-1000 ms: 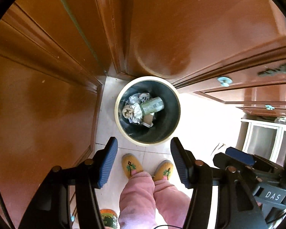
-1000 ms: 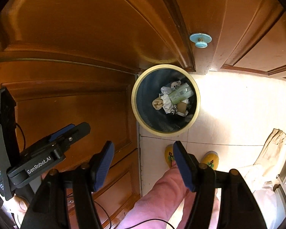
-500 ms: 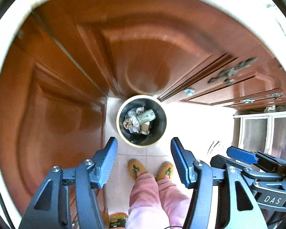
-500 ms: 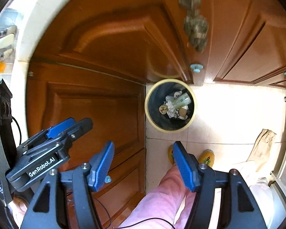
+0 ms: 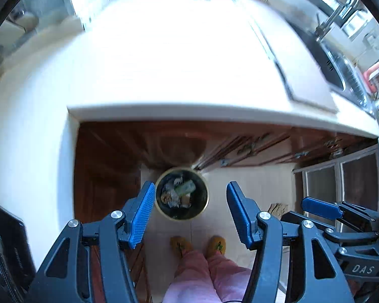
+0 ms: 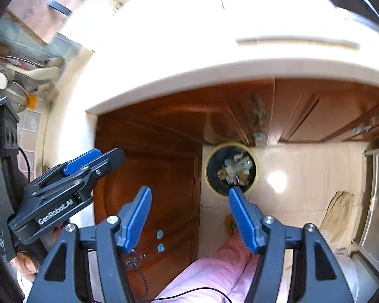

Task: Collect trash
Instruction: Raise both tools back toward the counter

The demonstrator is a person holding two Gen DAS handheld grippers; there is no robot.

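A round dark trash bin (image 5: 202, 210) with a yellow rim stands on the tiled floor far below, in the corner of the wooden cabinets; it shows again in the right wrist view, trash bin (image 6: 213, 174). Inside lie crumpled wrappers and a pale green packet (image 5: 185, 189). My left gripper (image 5: 190, 214) hangs high above the bin, open, nothing between its blue pads. My right gripper (image 6: 189, 217) is open and empty too, beside the left gripper (image 6: 70, 189), which shows at that view's left edge.
A white countertop (image 5: 176, 58) fills the upper part of both views, its edge overhanging brown cabinet doors (image 6: 149, 176). A sink with a faucet (image 5: 333, 20) lies at the far right. The person's pink trouser legs (image 5: 207, 275) and yellow slippers stand in front of the bin.
Both grippers have risen well above the bin, which now looks much smaller. The countertop has come into view over the cabinet doors. The jaws have stayed as they were.
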